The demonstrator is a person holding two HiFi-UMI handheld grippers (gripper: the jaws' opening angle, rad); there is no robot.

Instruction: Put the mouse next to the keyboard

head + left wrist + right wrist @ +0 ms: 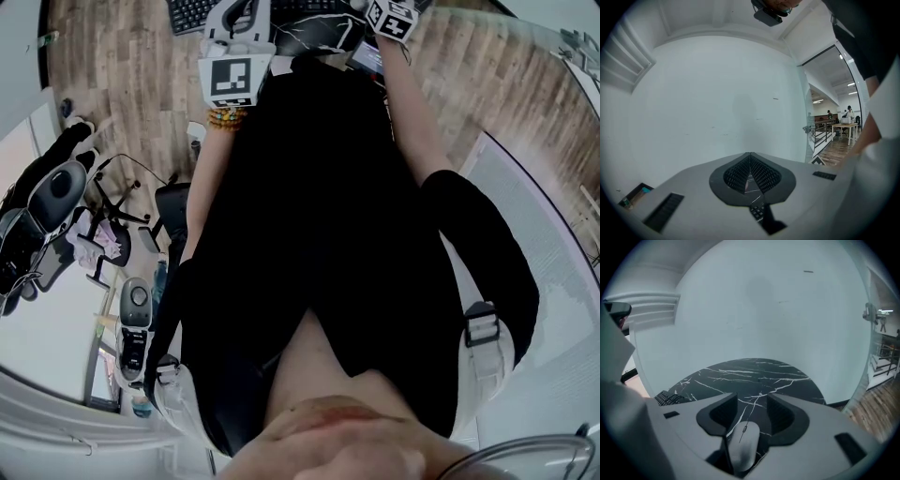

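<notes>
Right tongs (752, 400) stand apart astride the one mouse (743, 442). It lies on the black marbled bench (759, 371), deep between the jaws, long axis along them; I see no pad pressing it. The one keyboard (669, 398) lies to their left. Left tongs (750, 157), closed together and empty, I judge the farther of the two.

even cool indoor light, strong fisheye bending at the edges (dark vignetted corners), close foreground soft
</notes>
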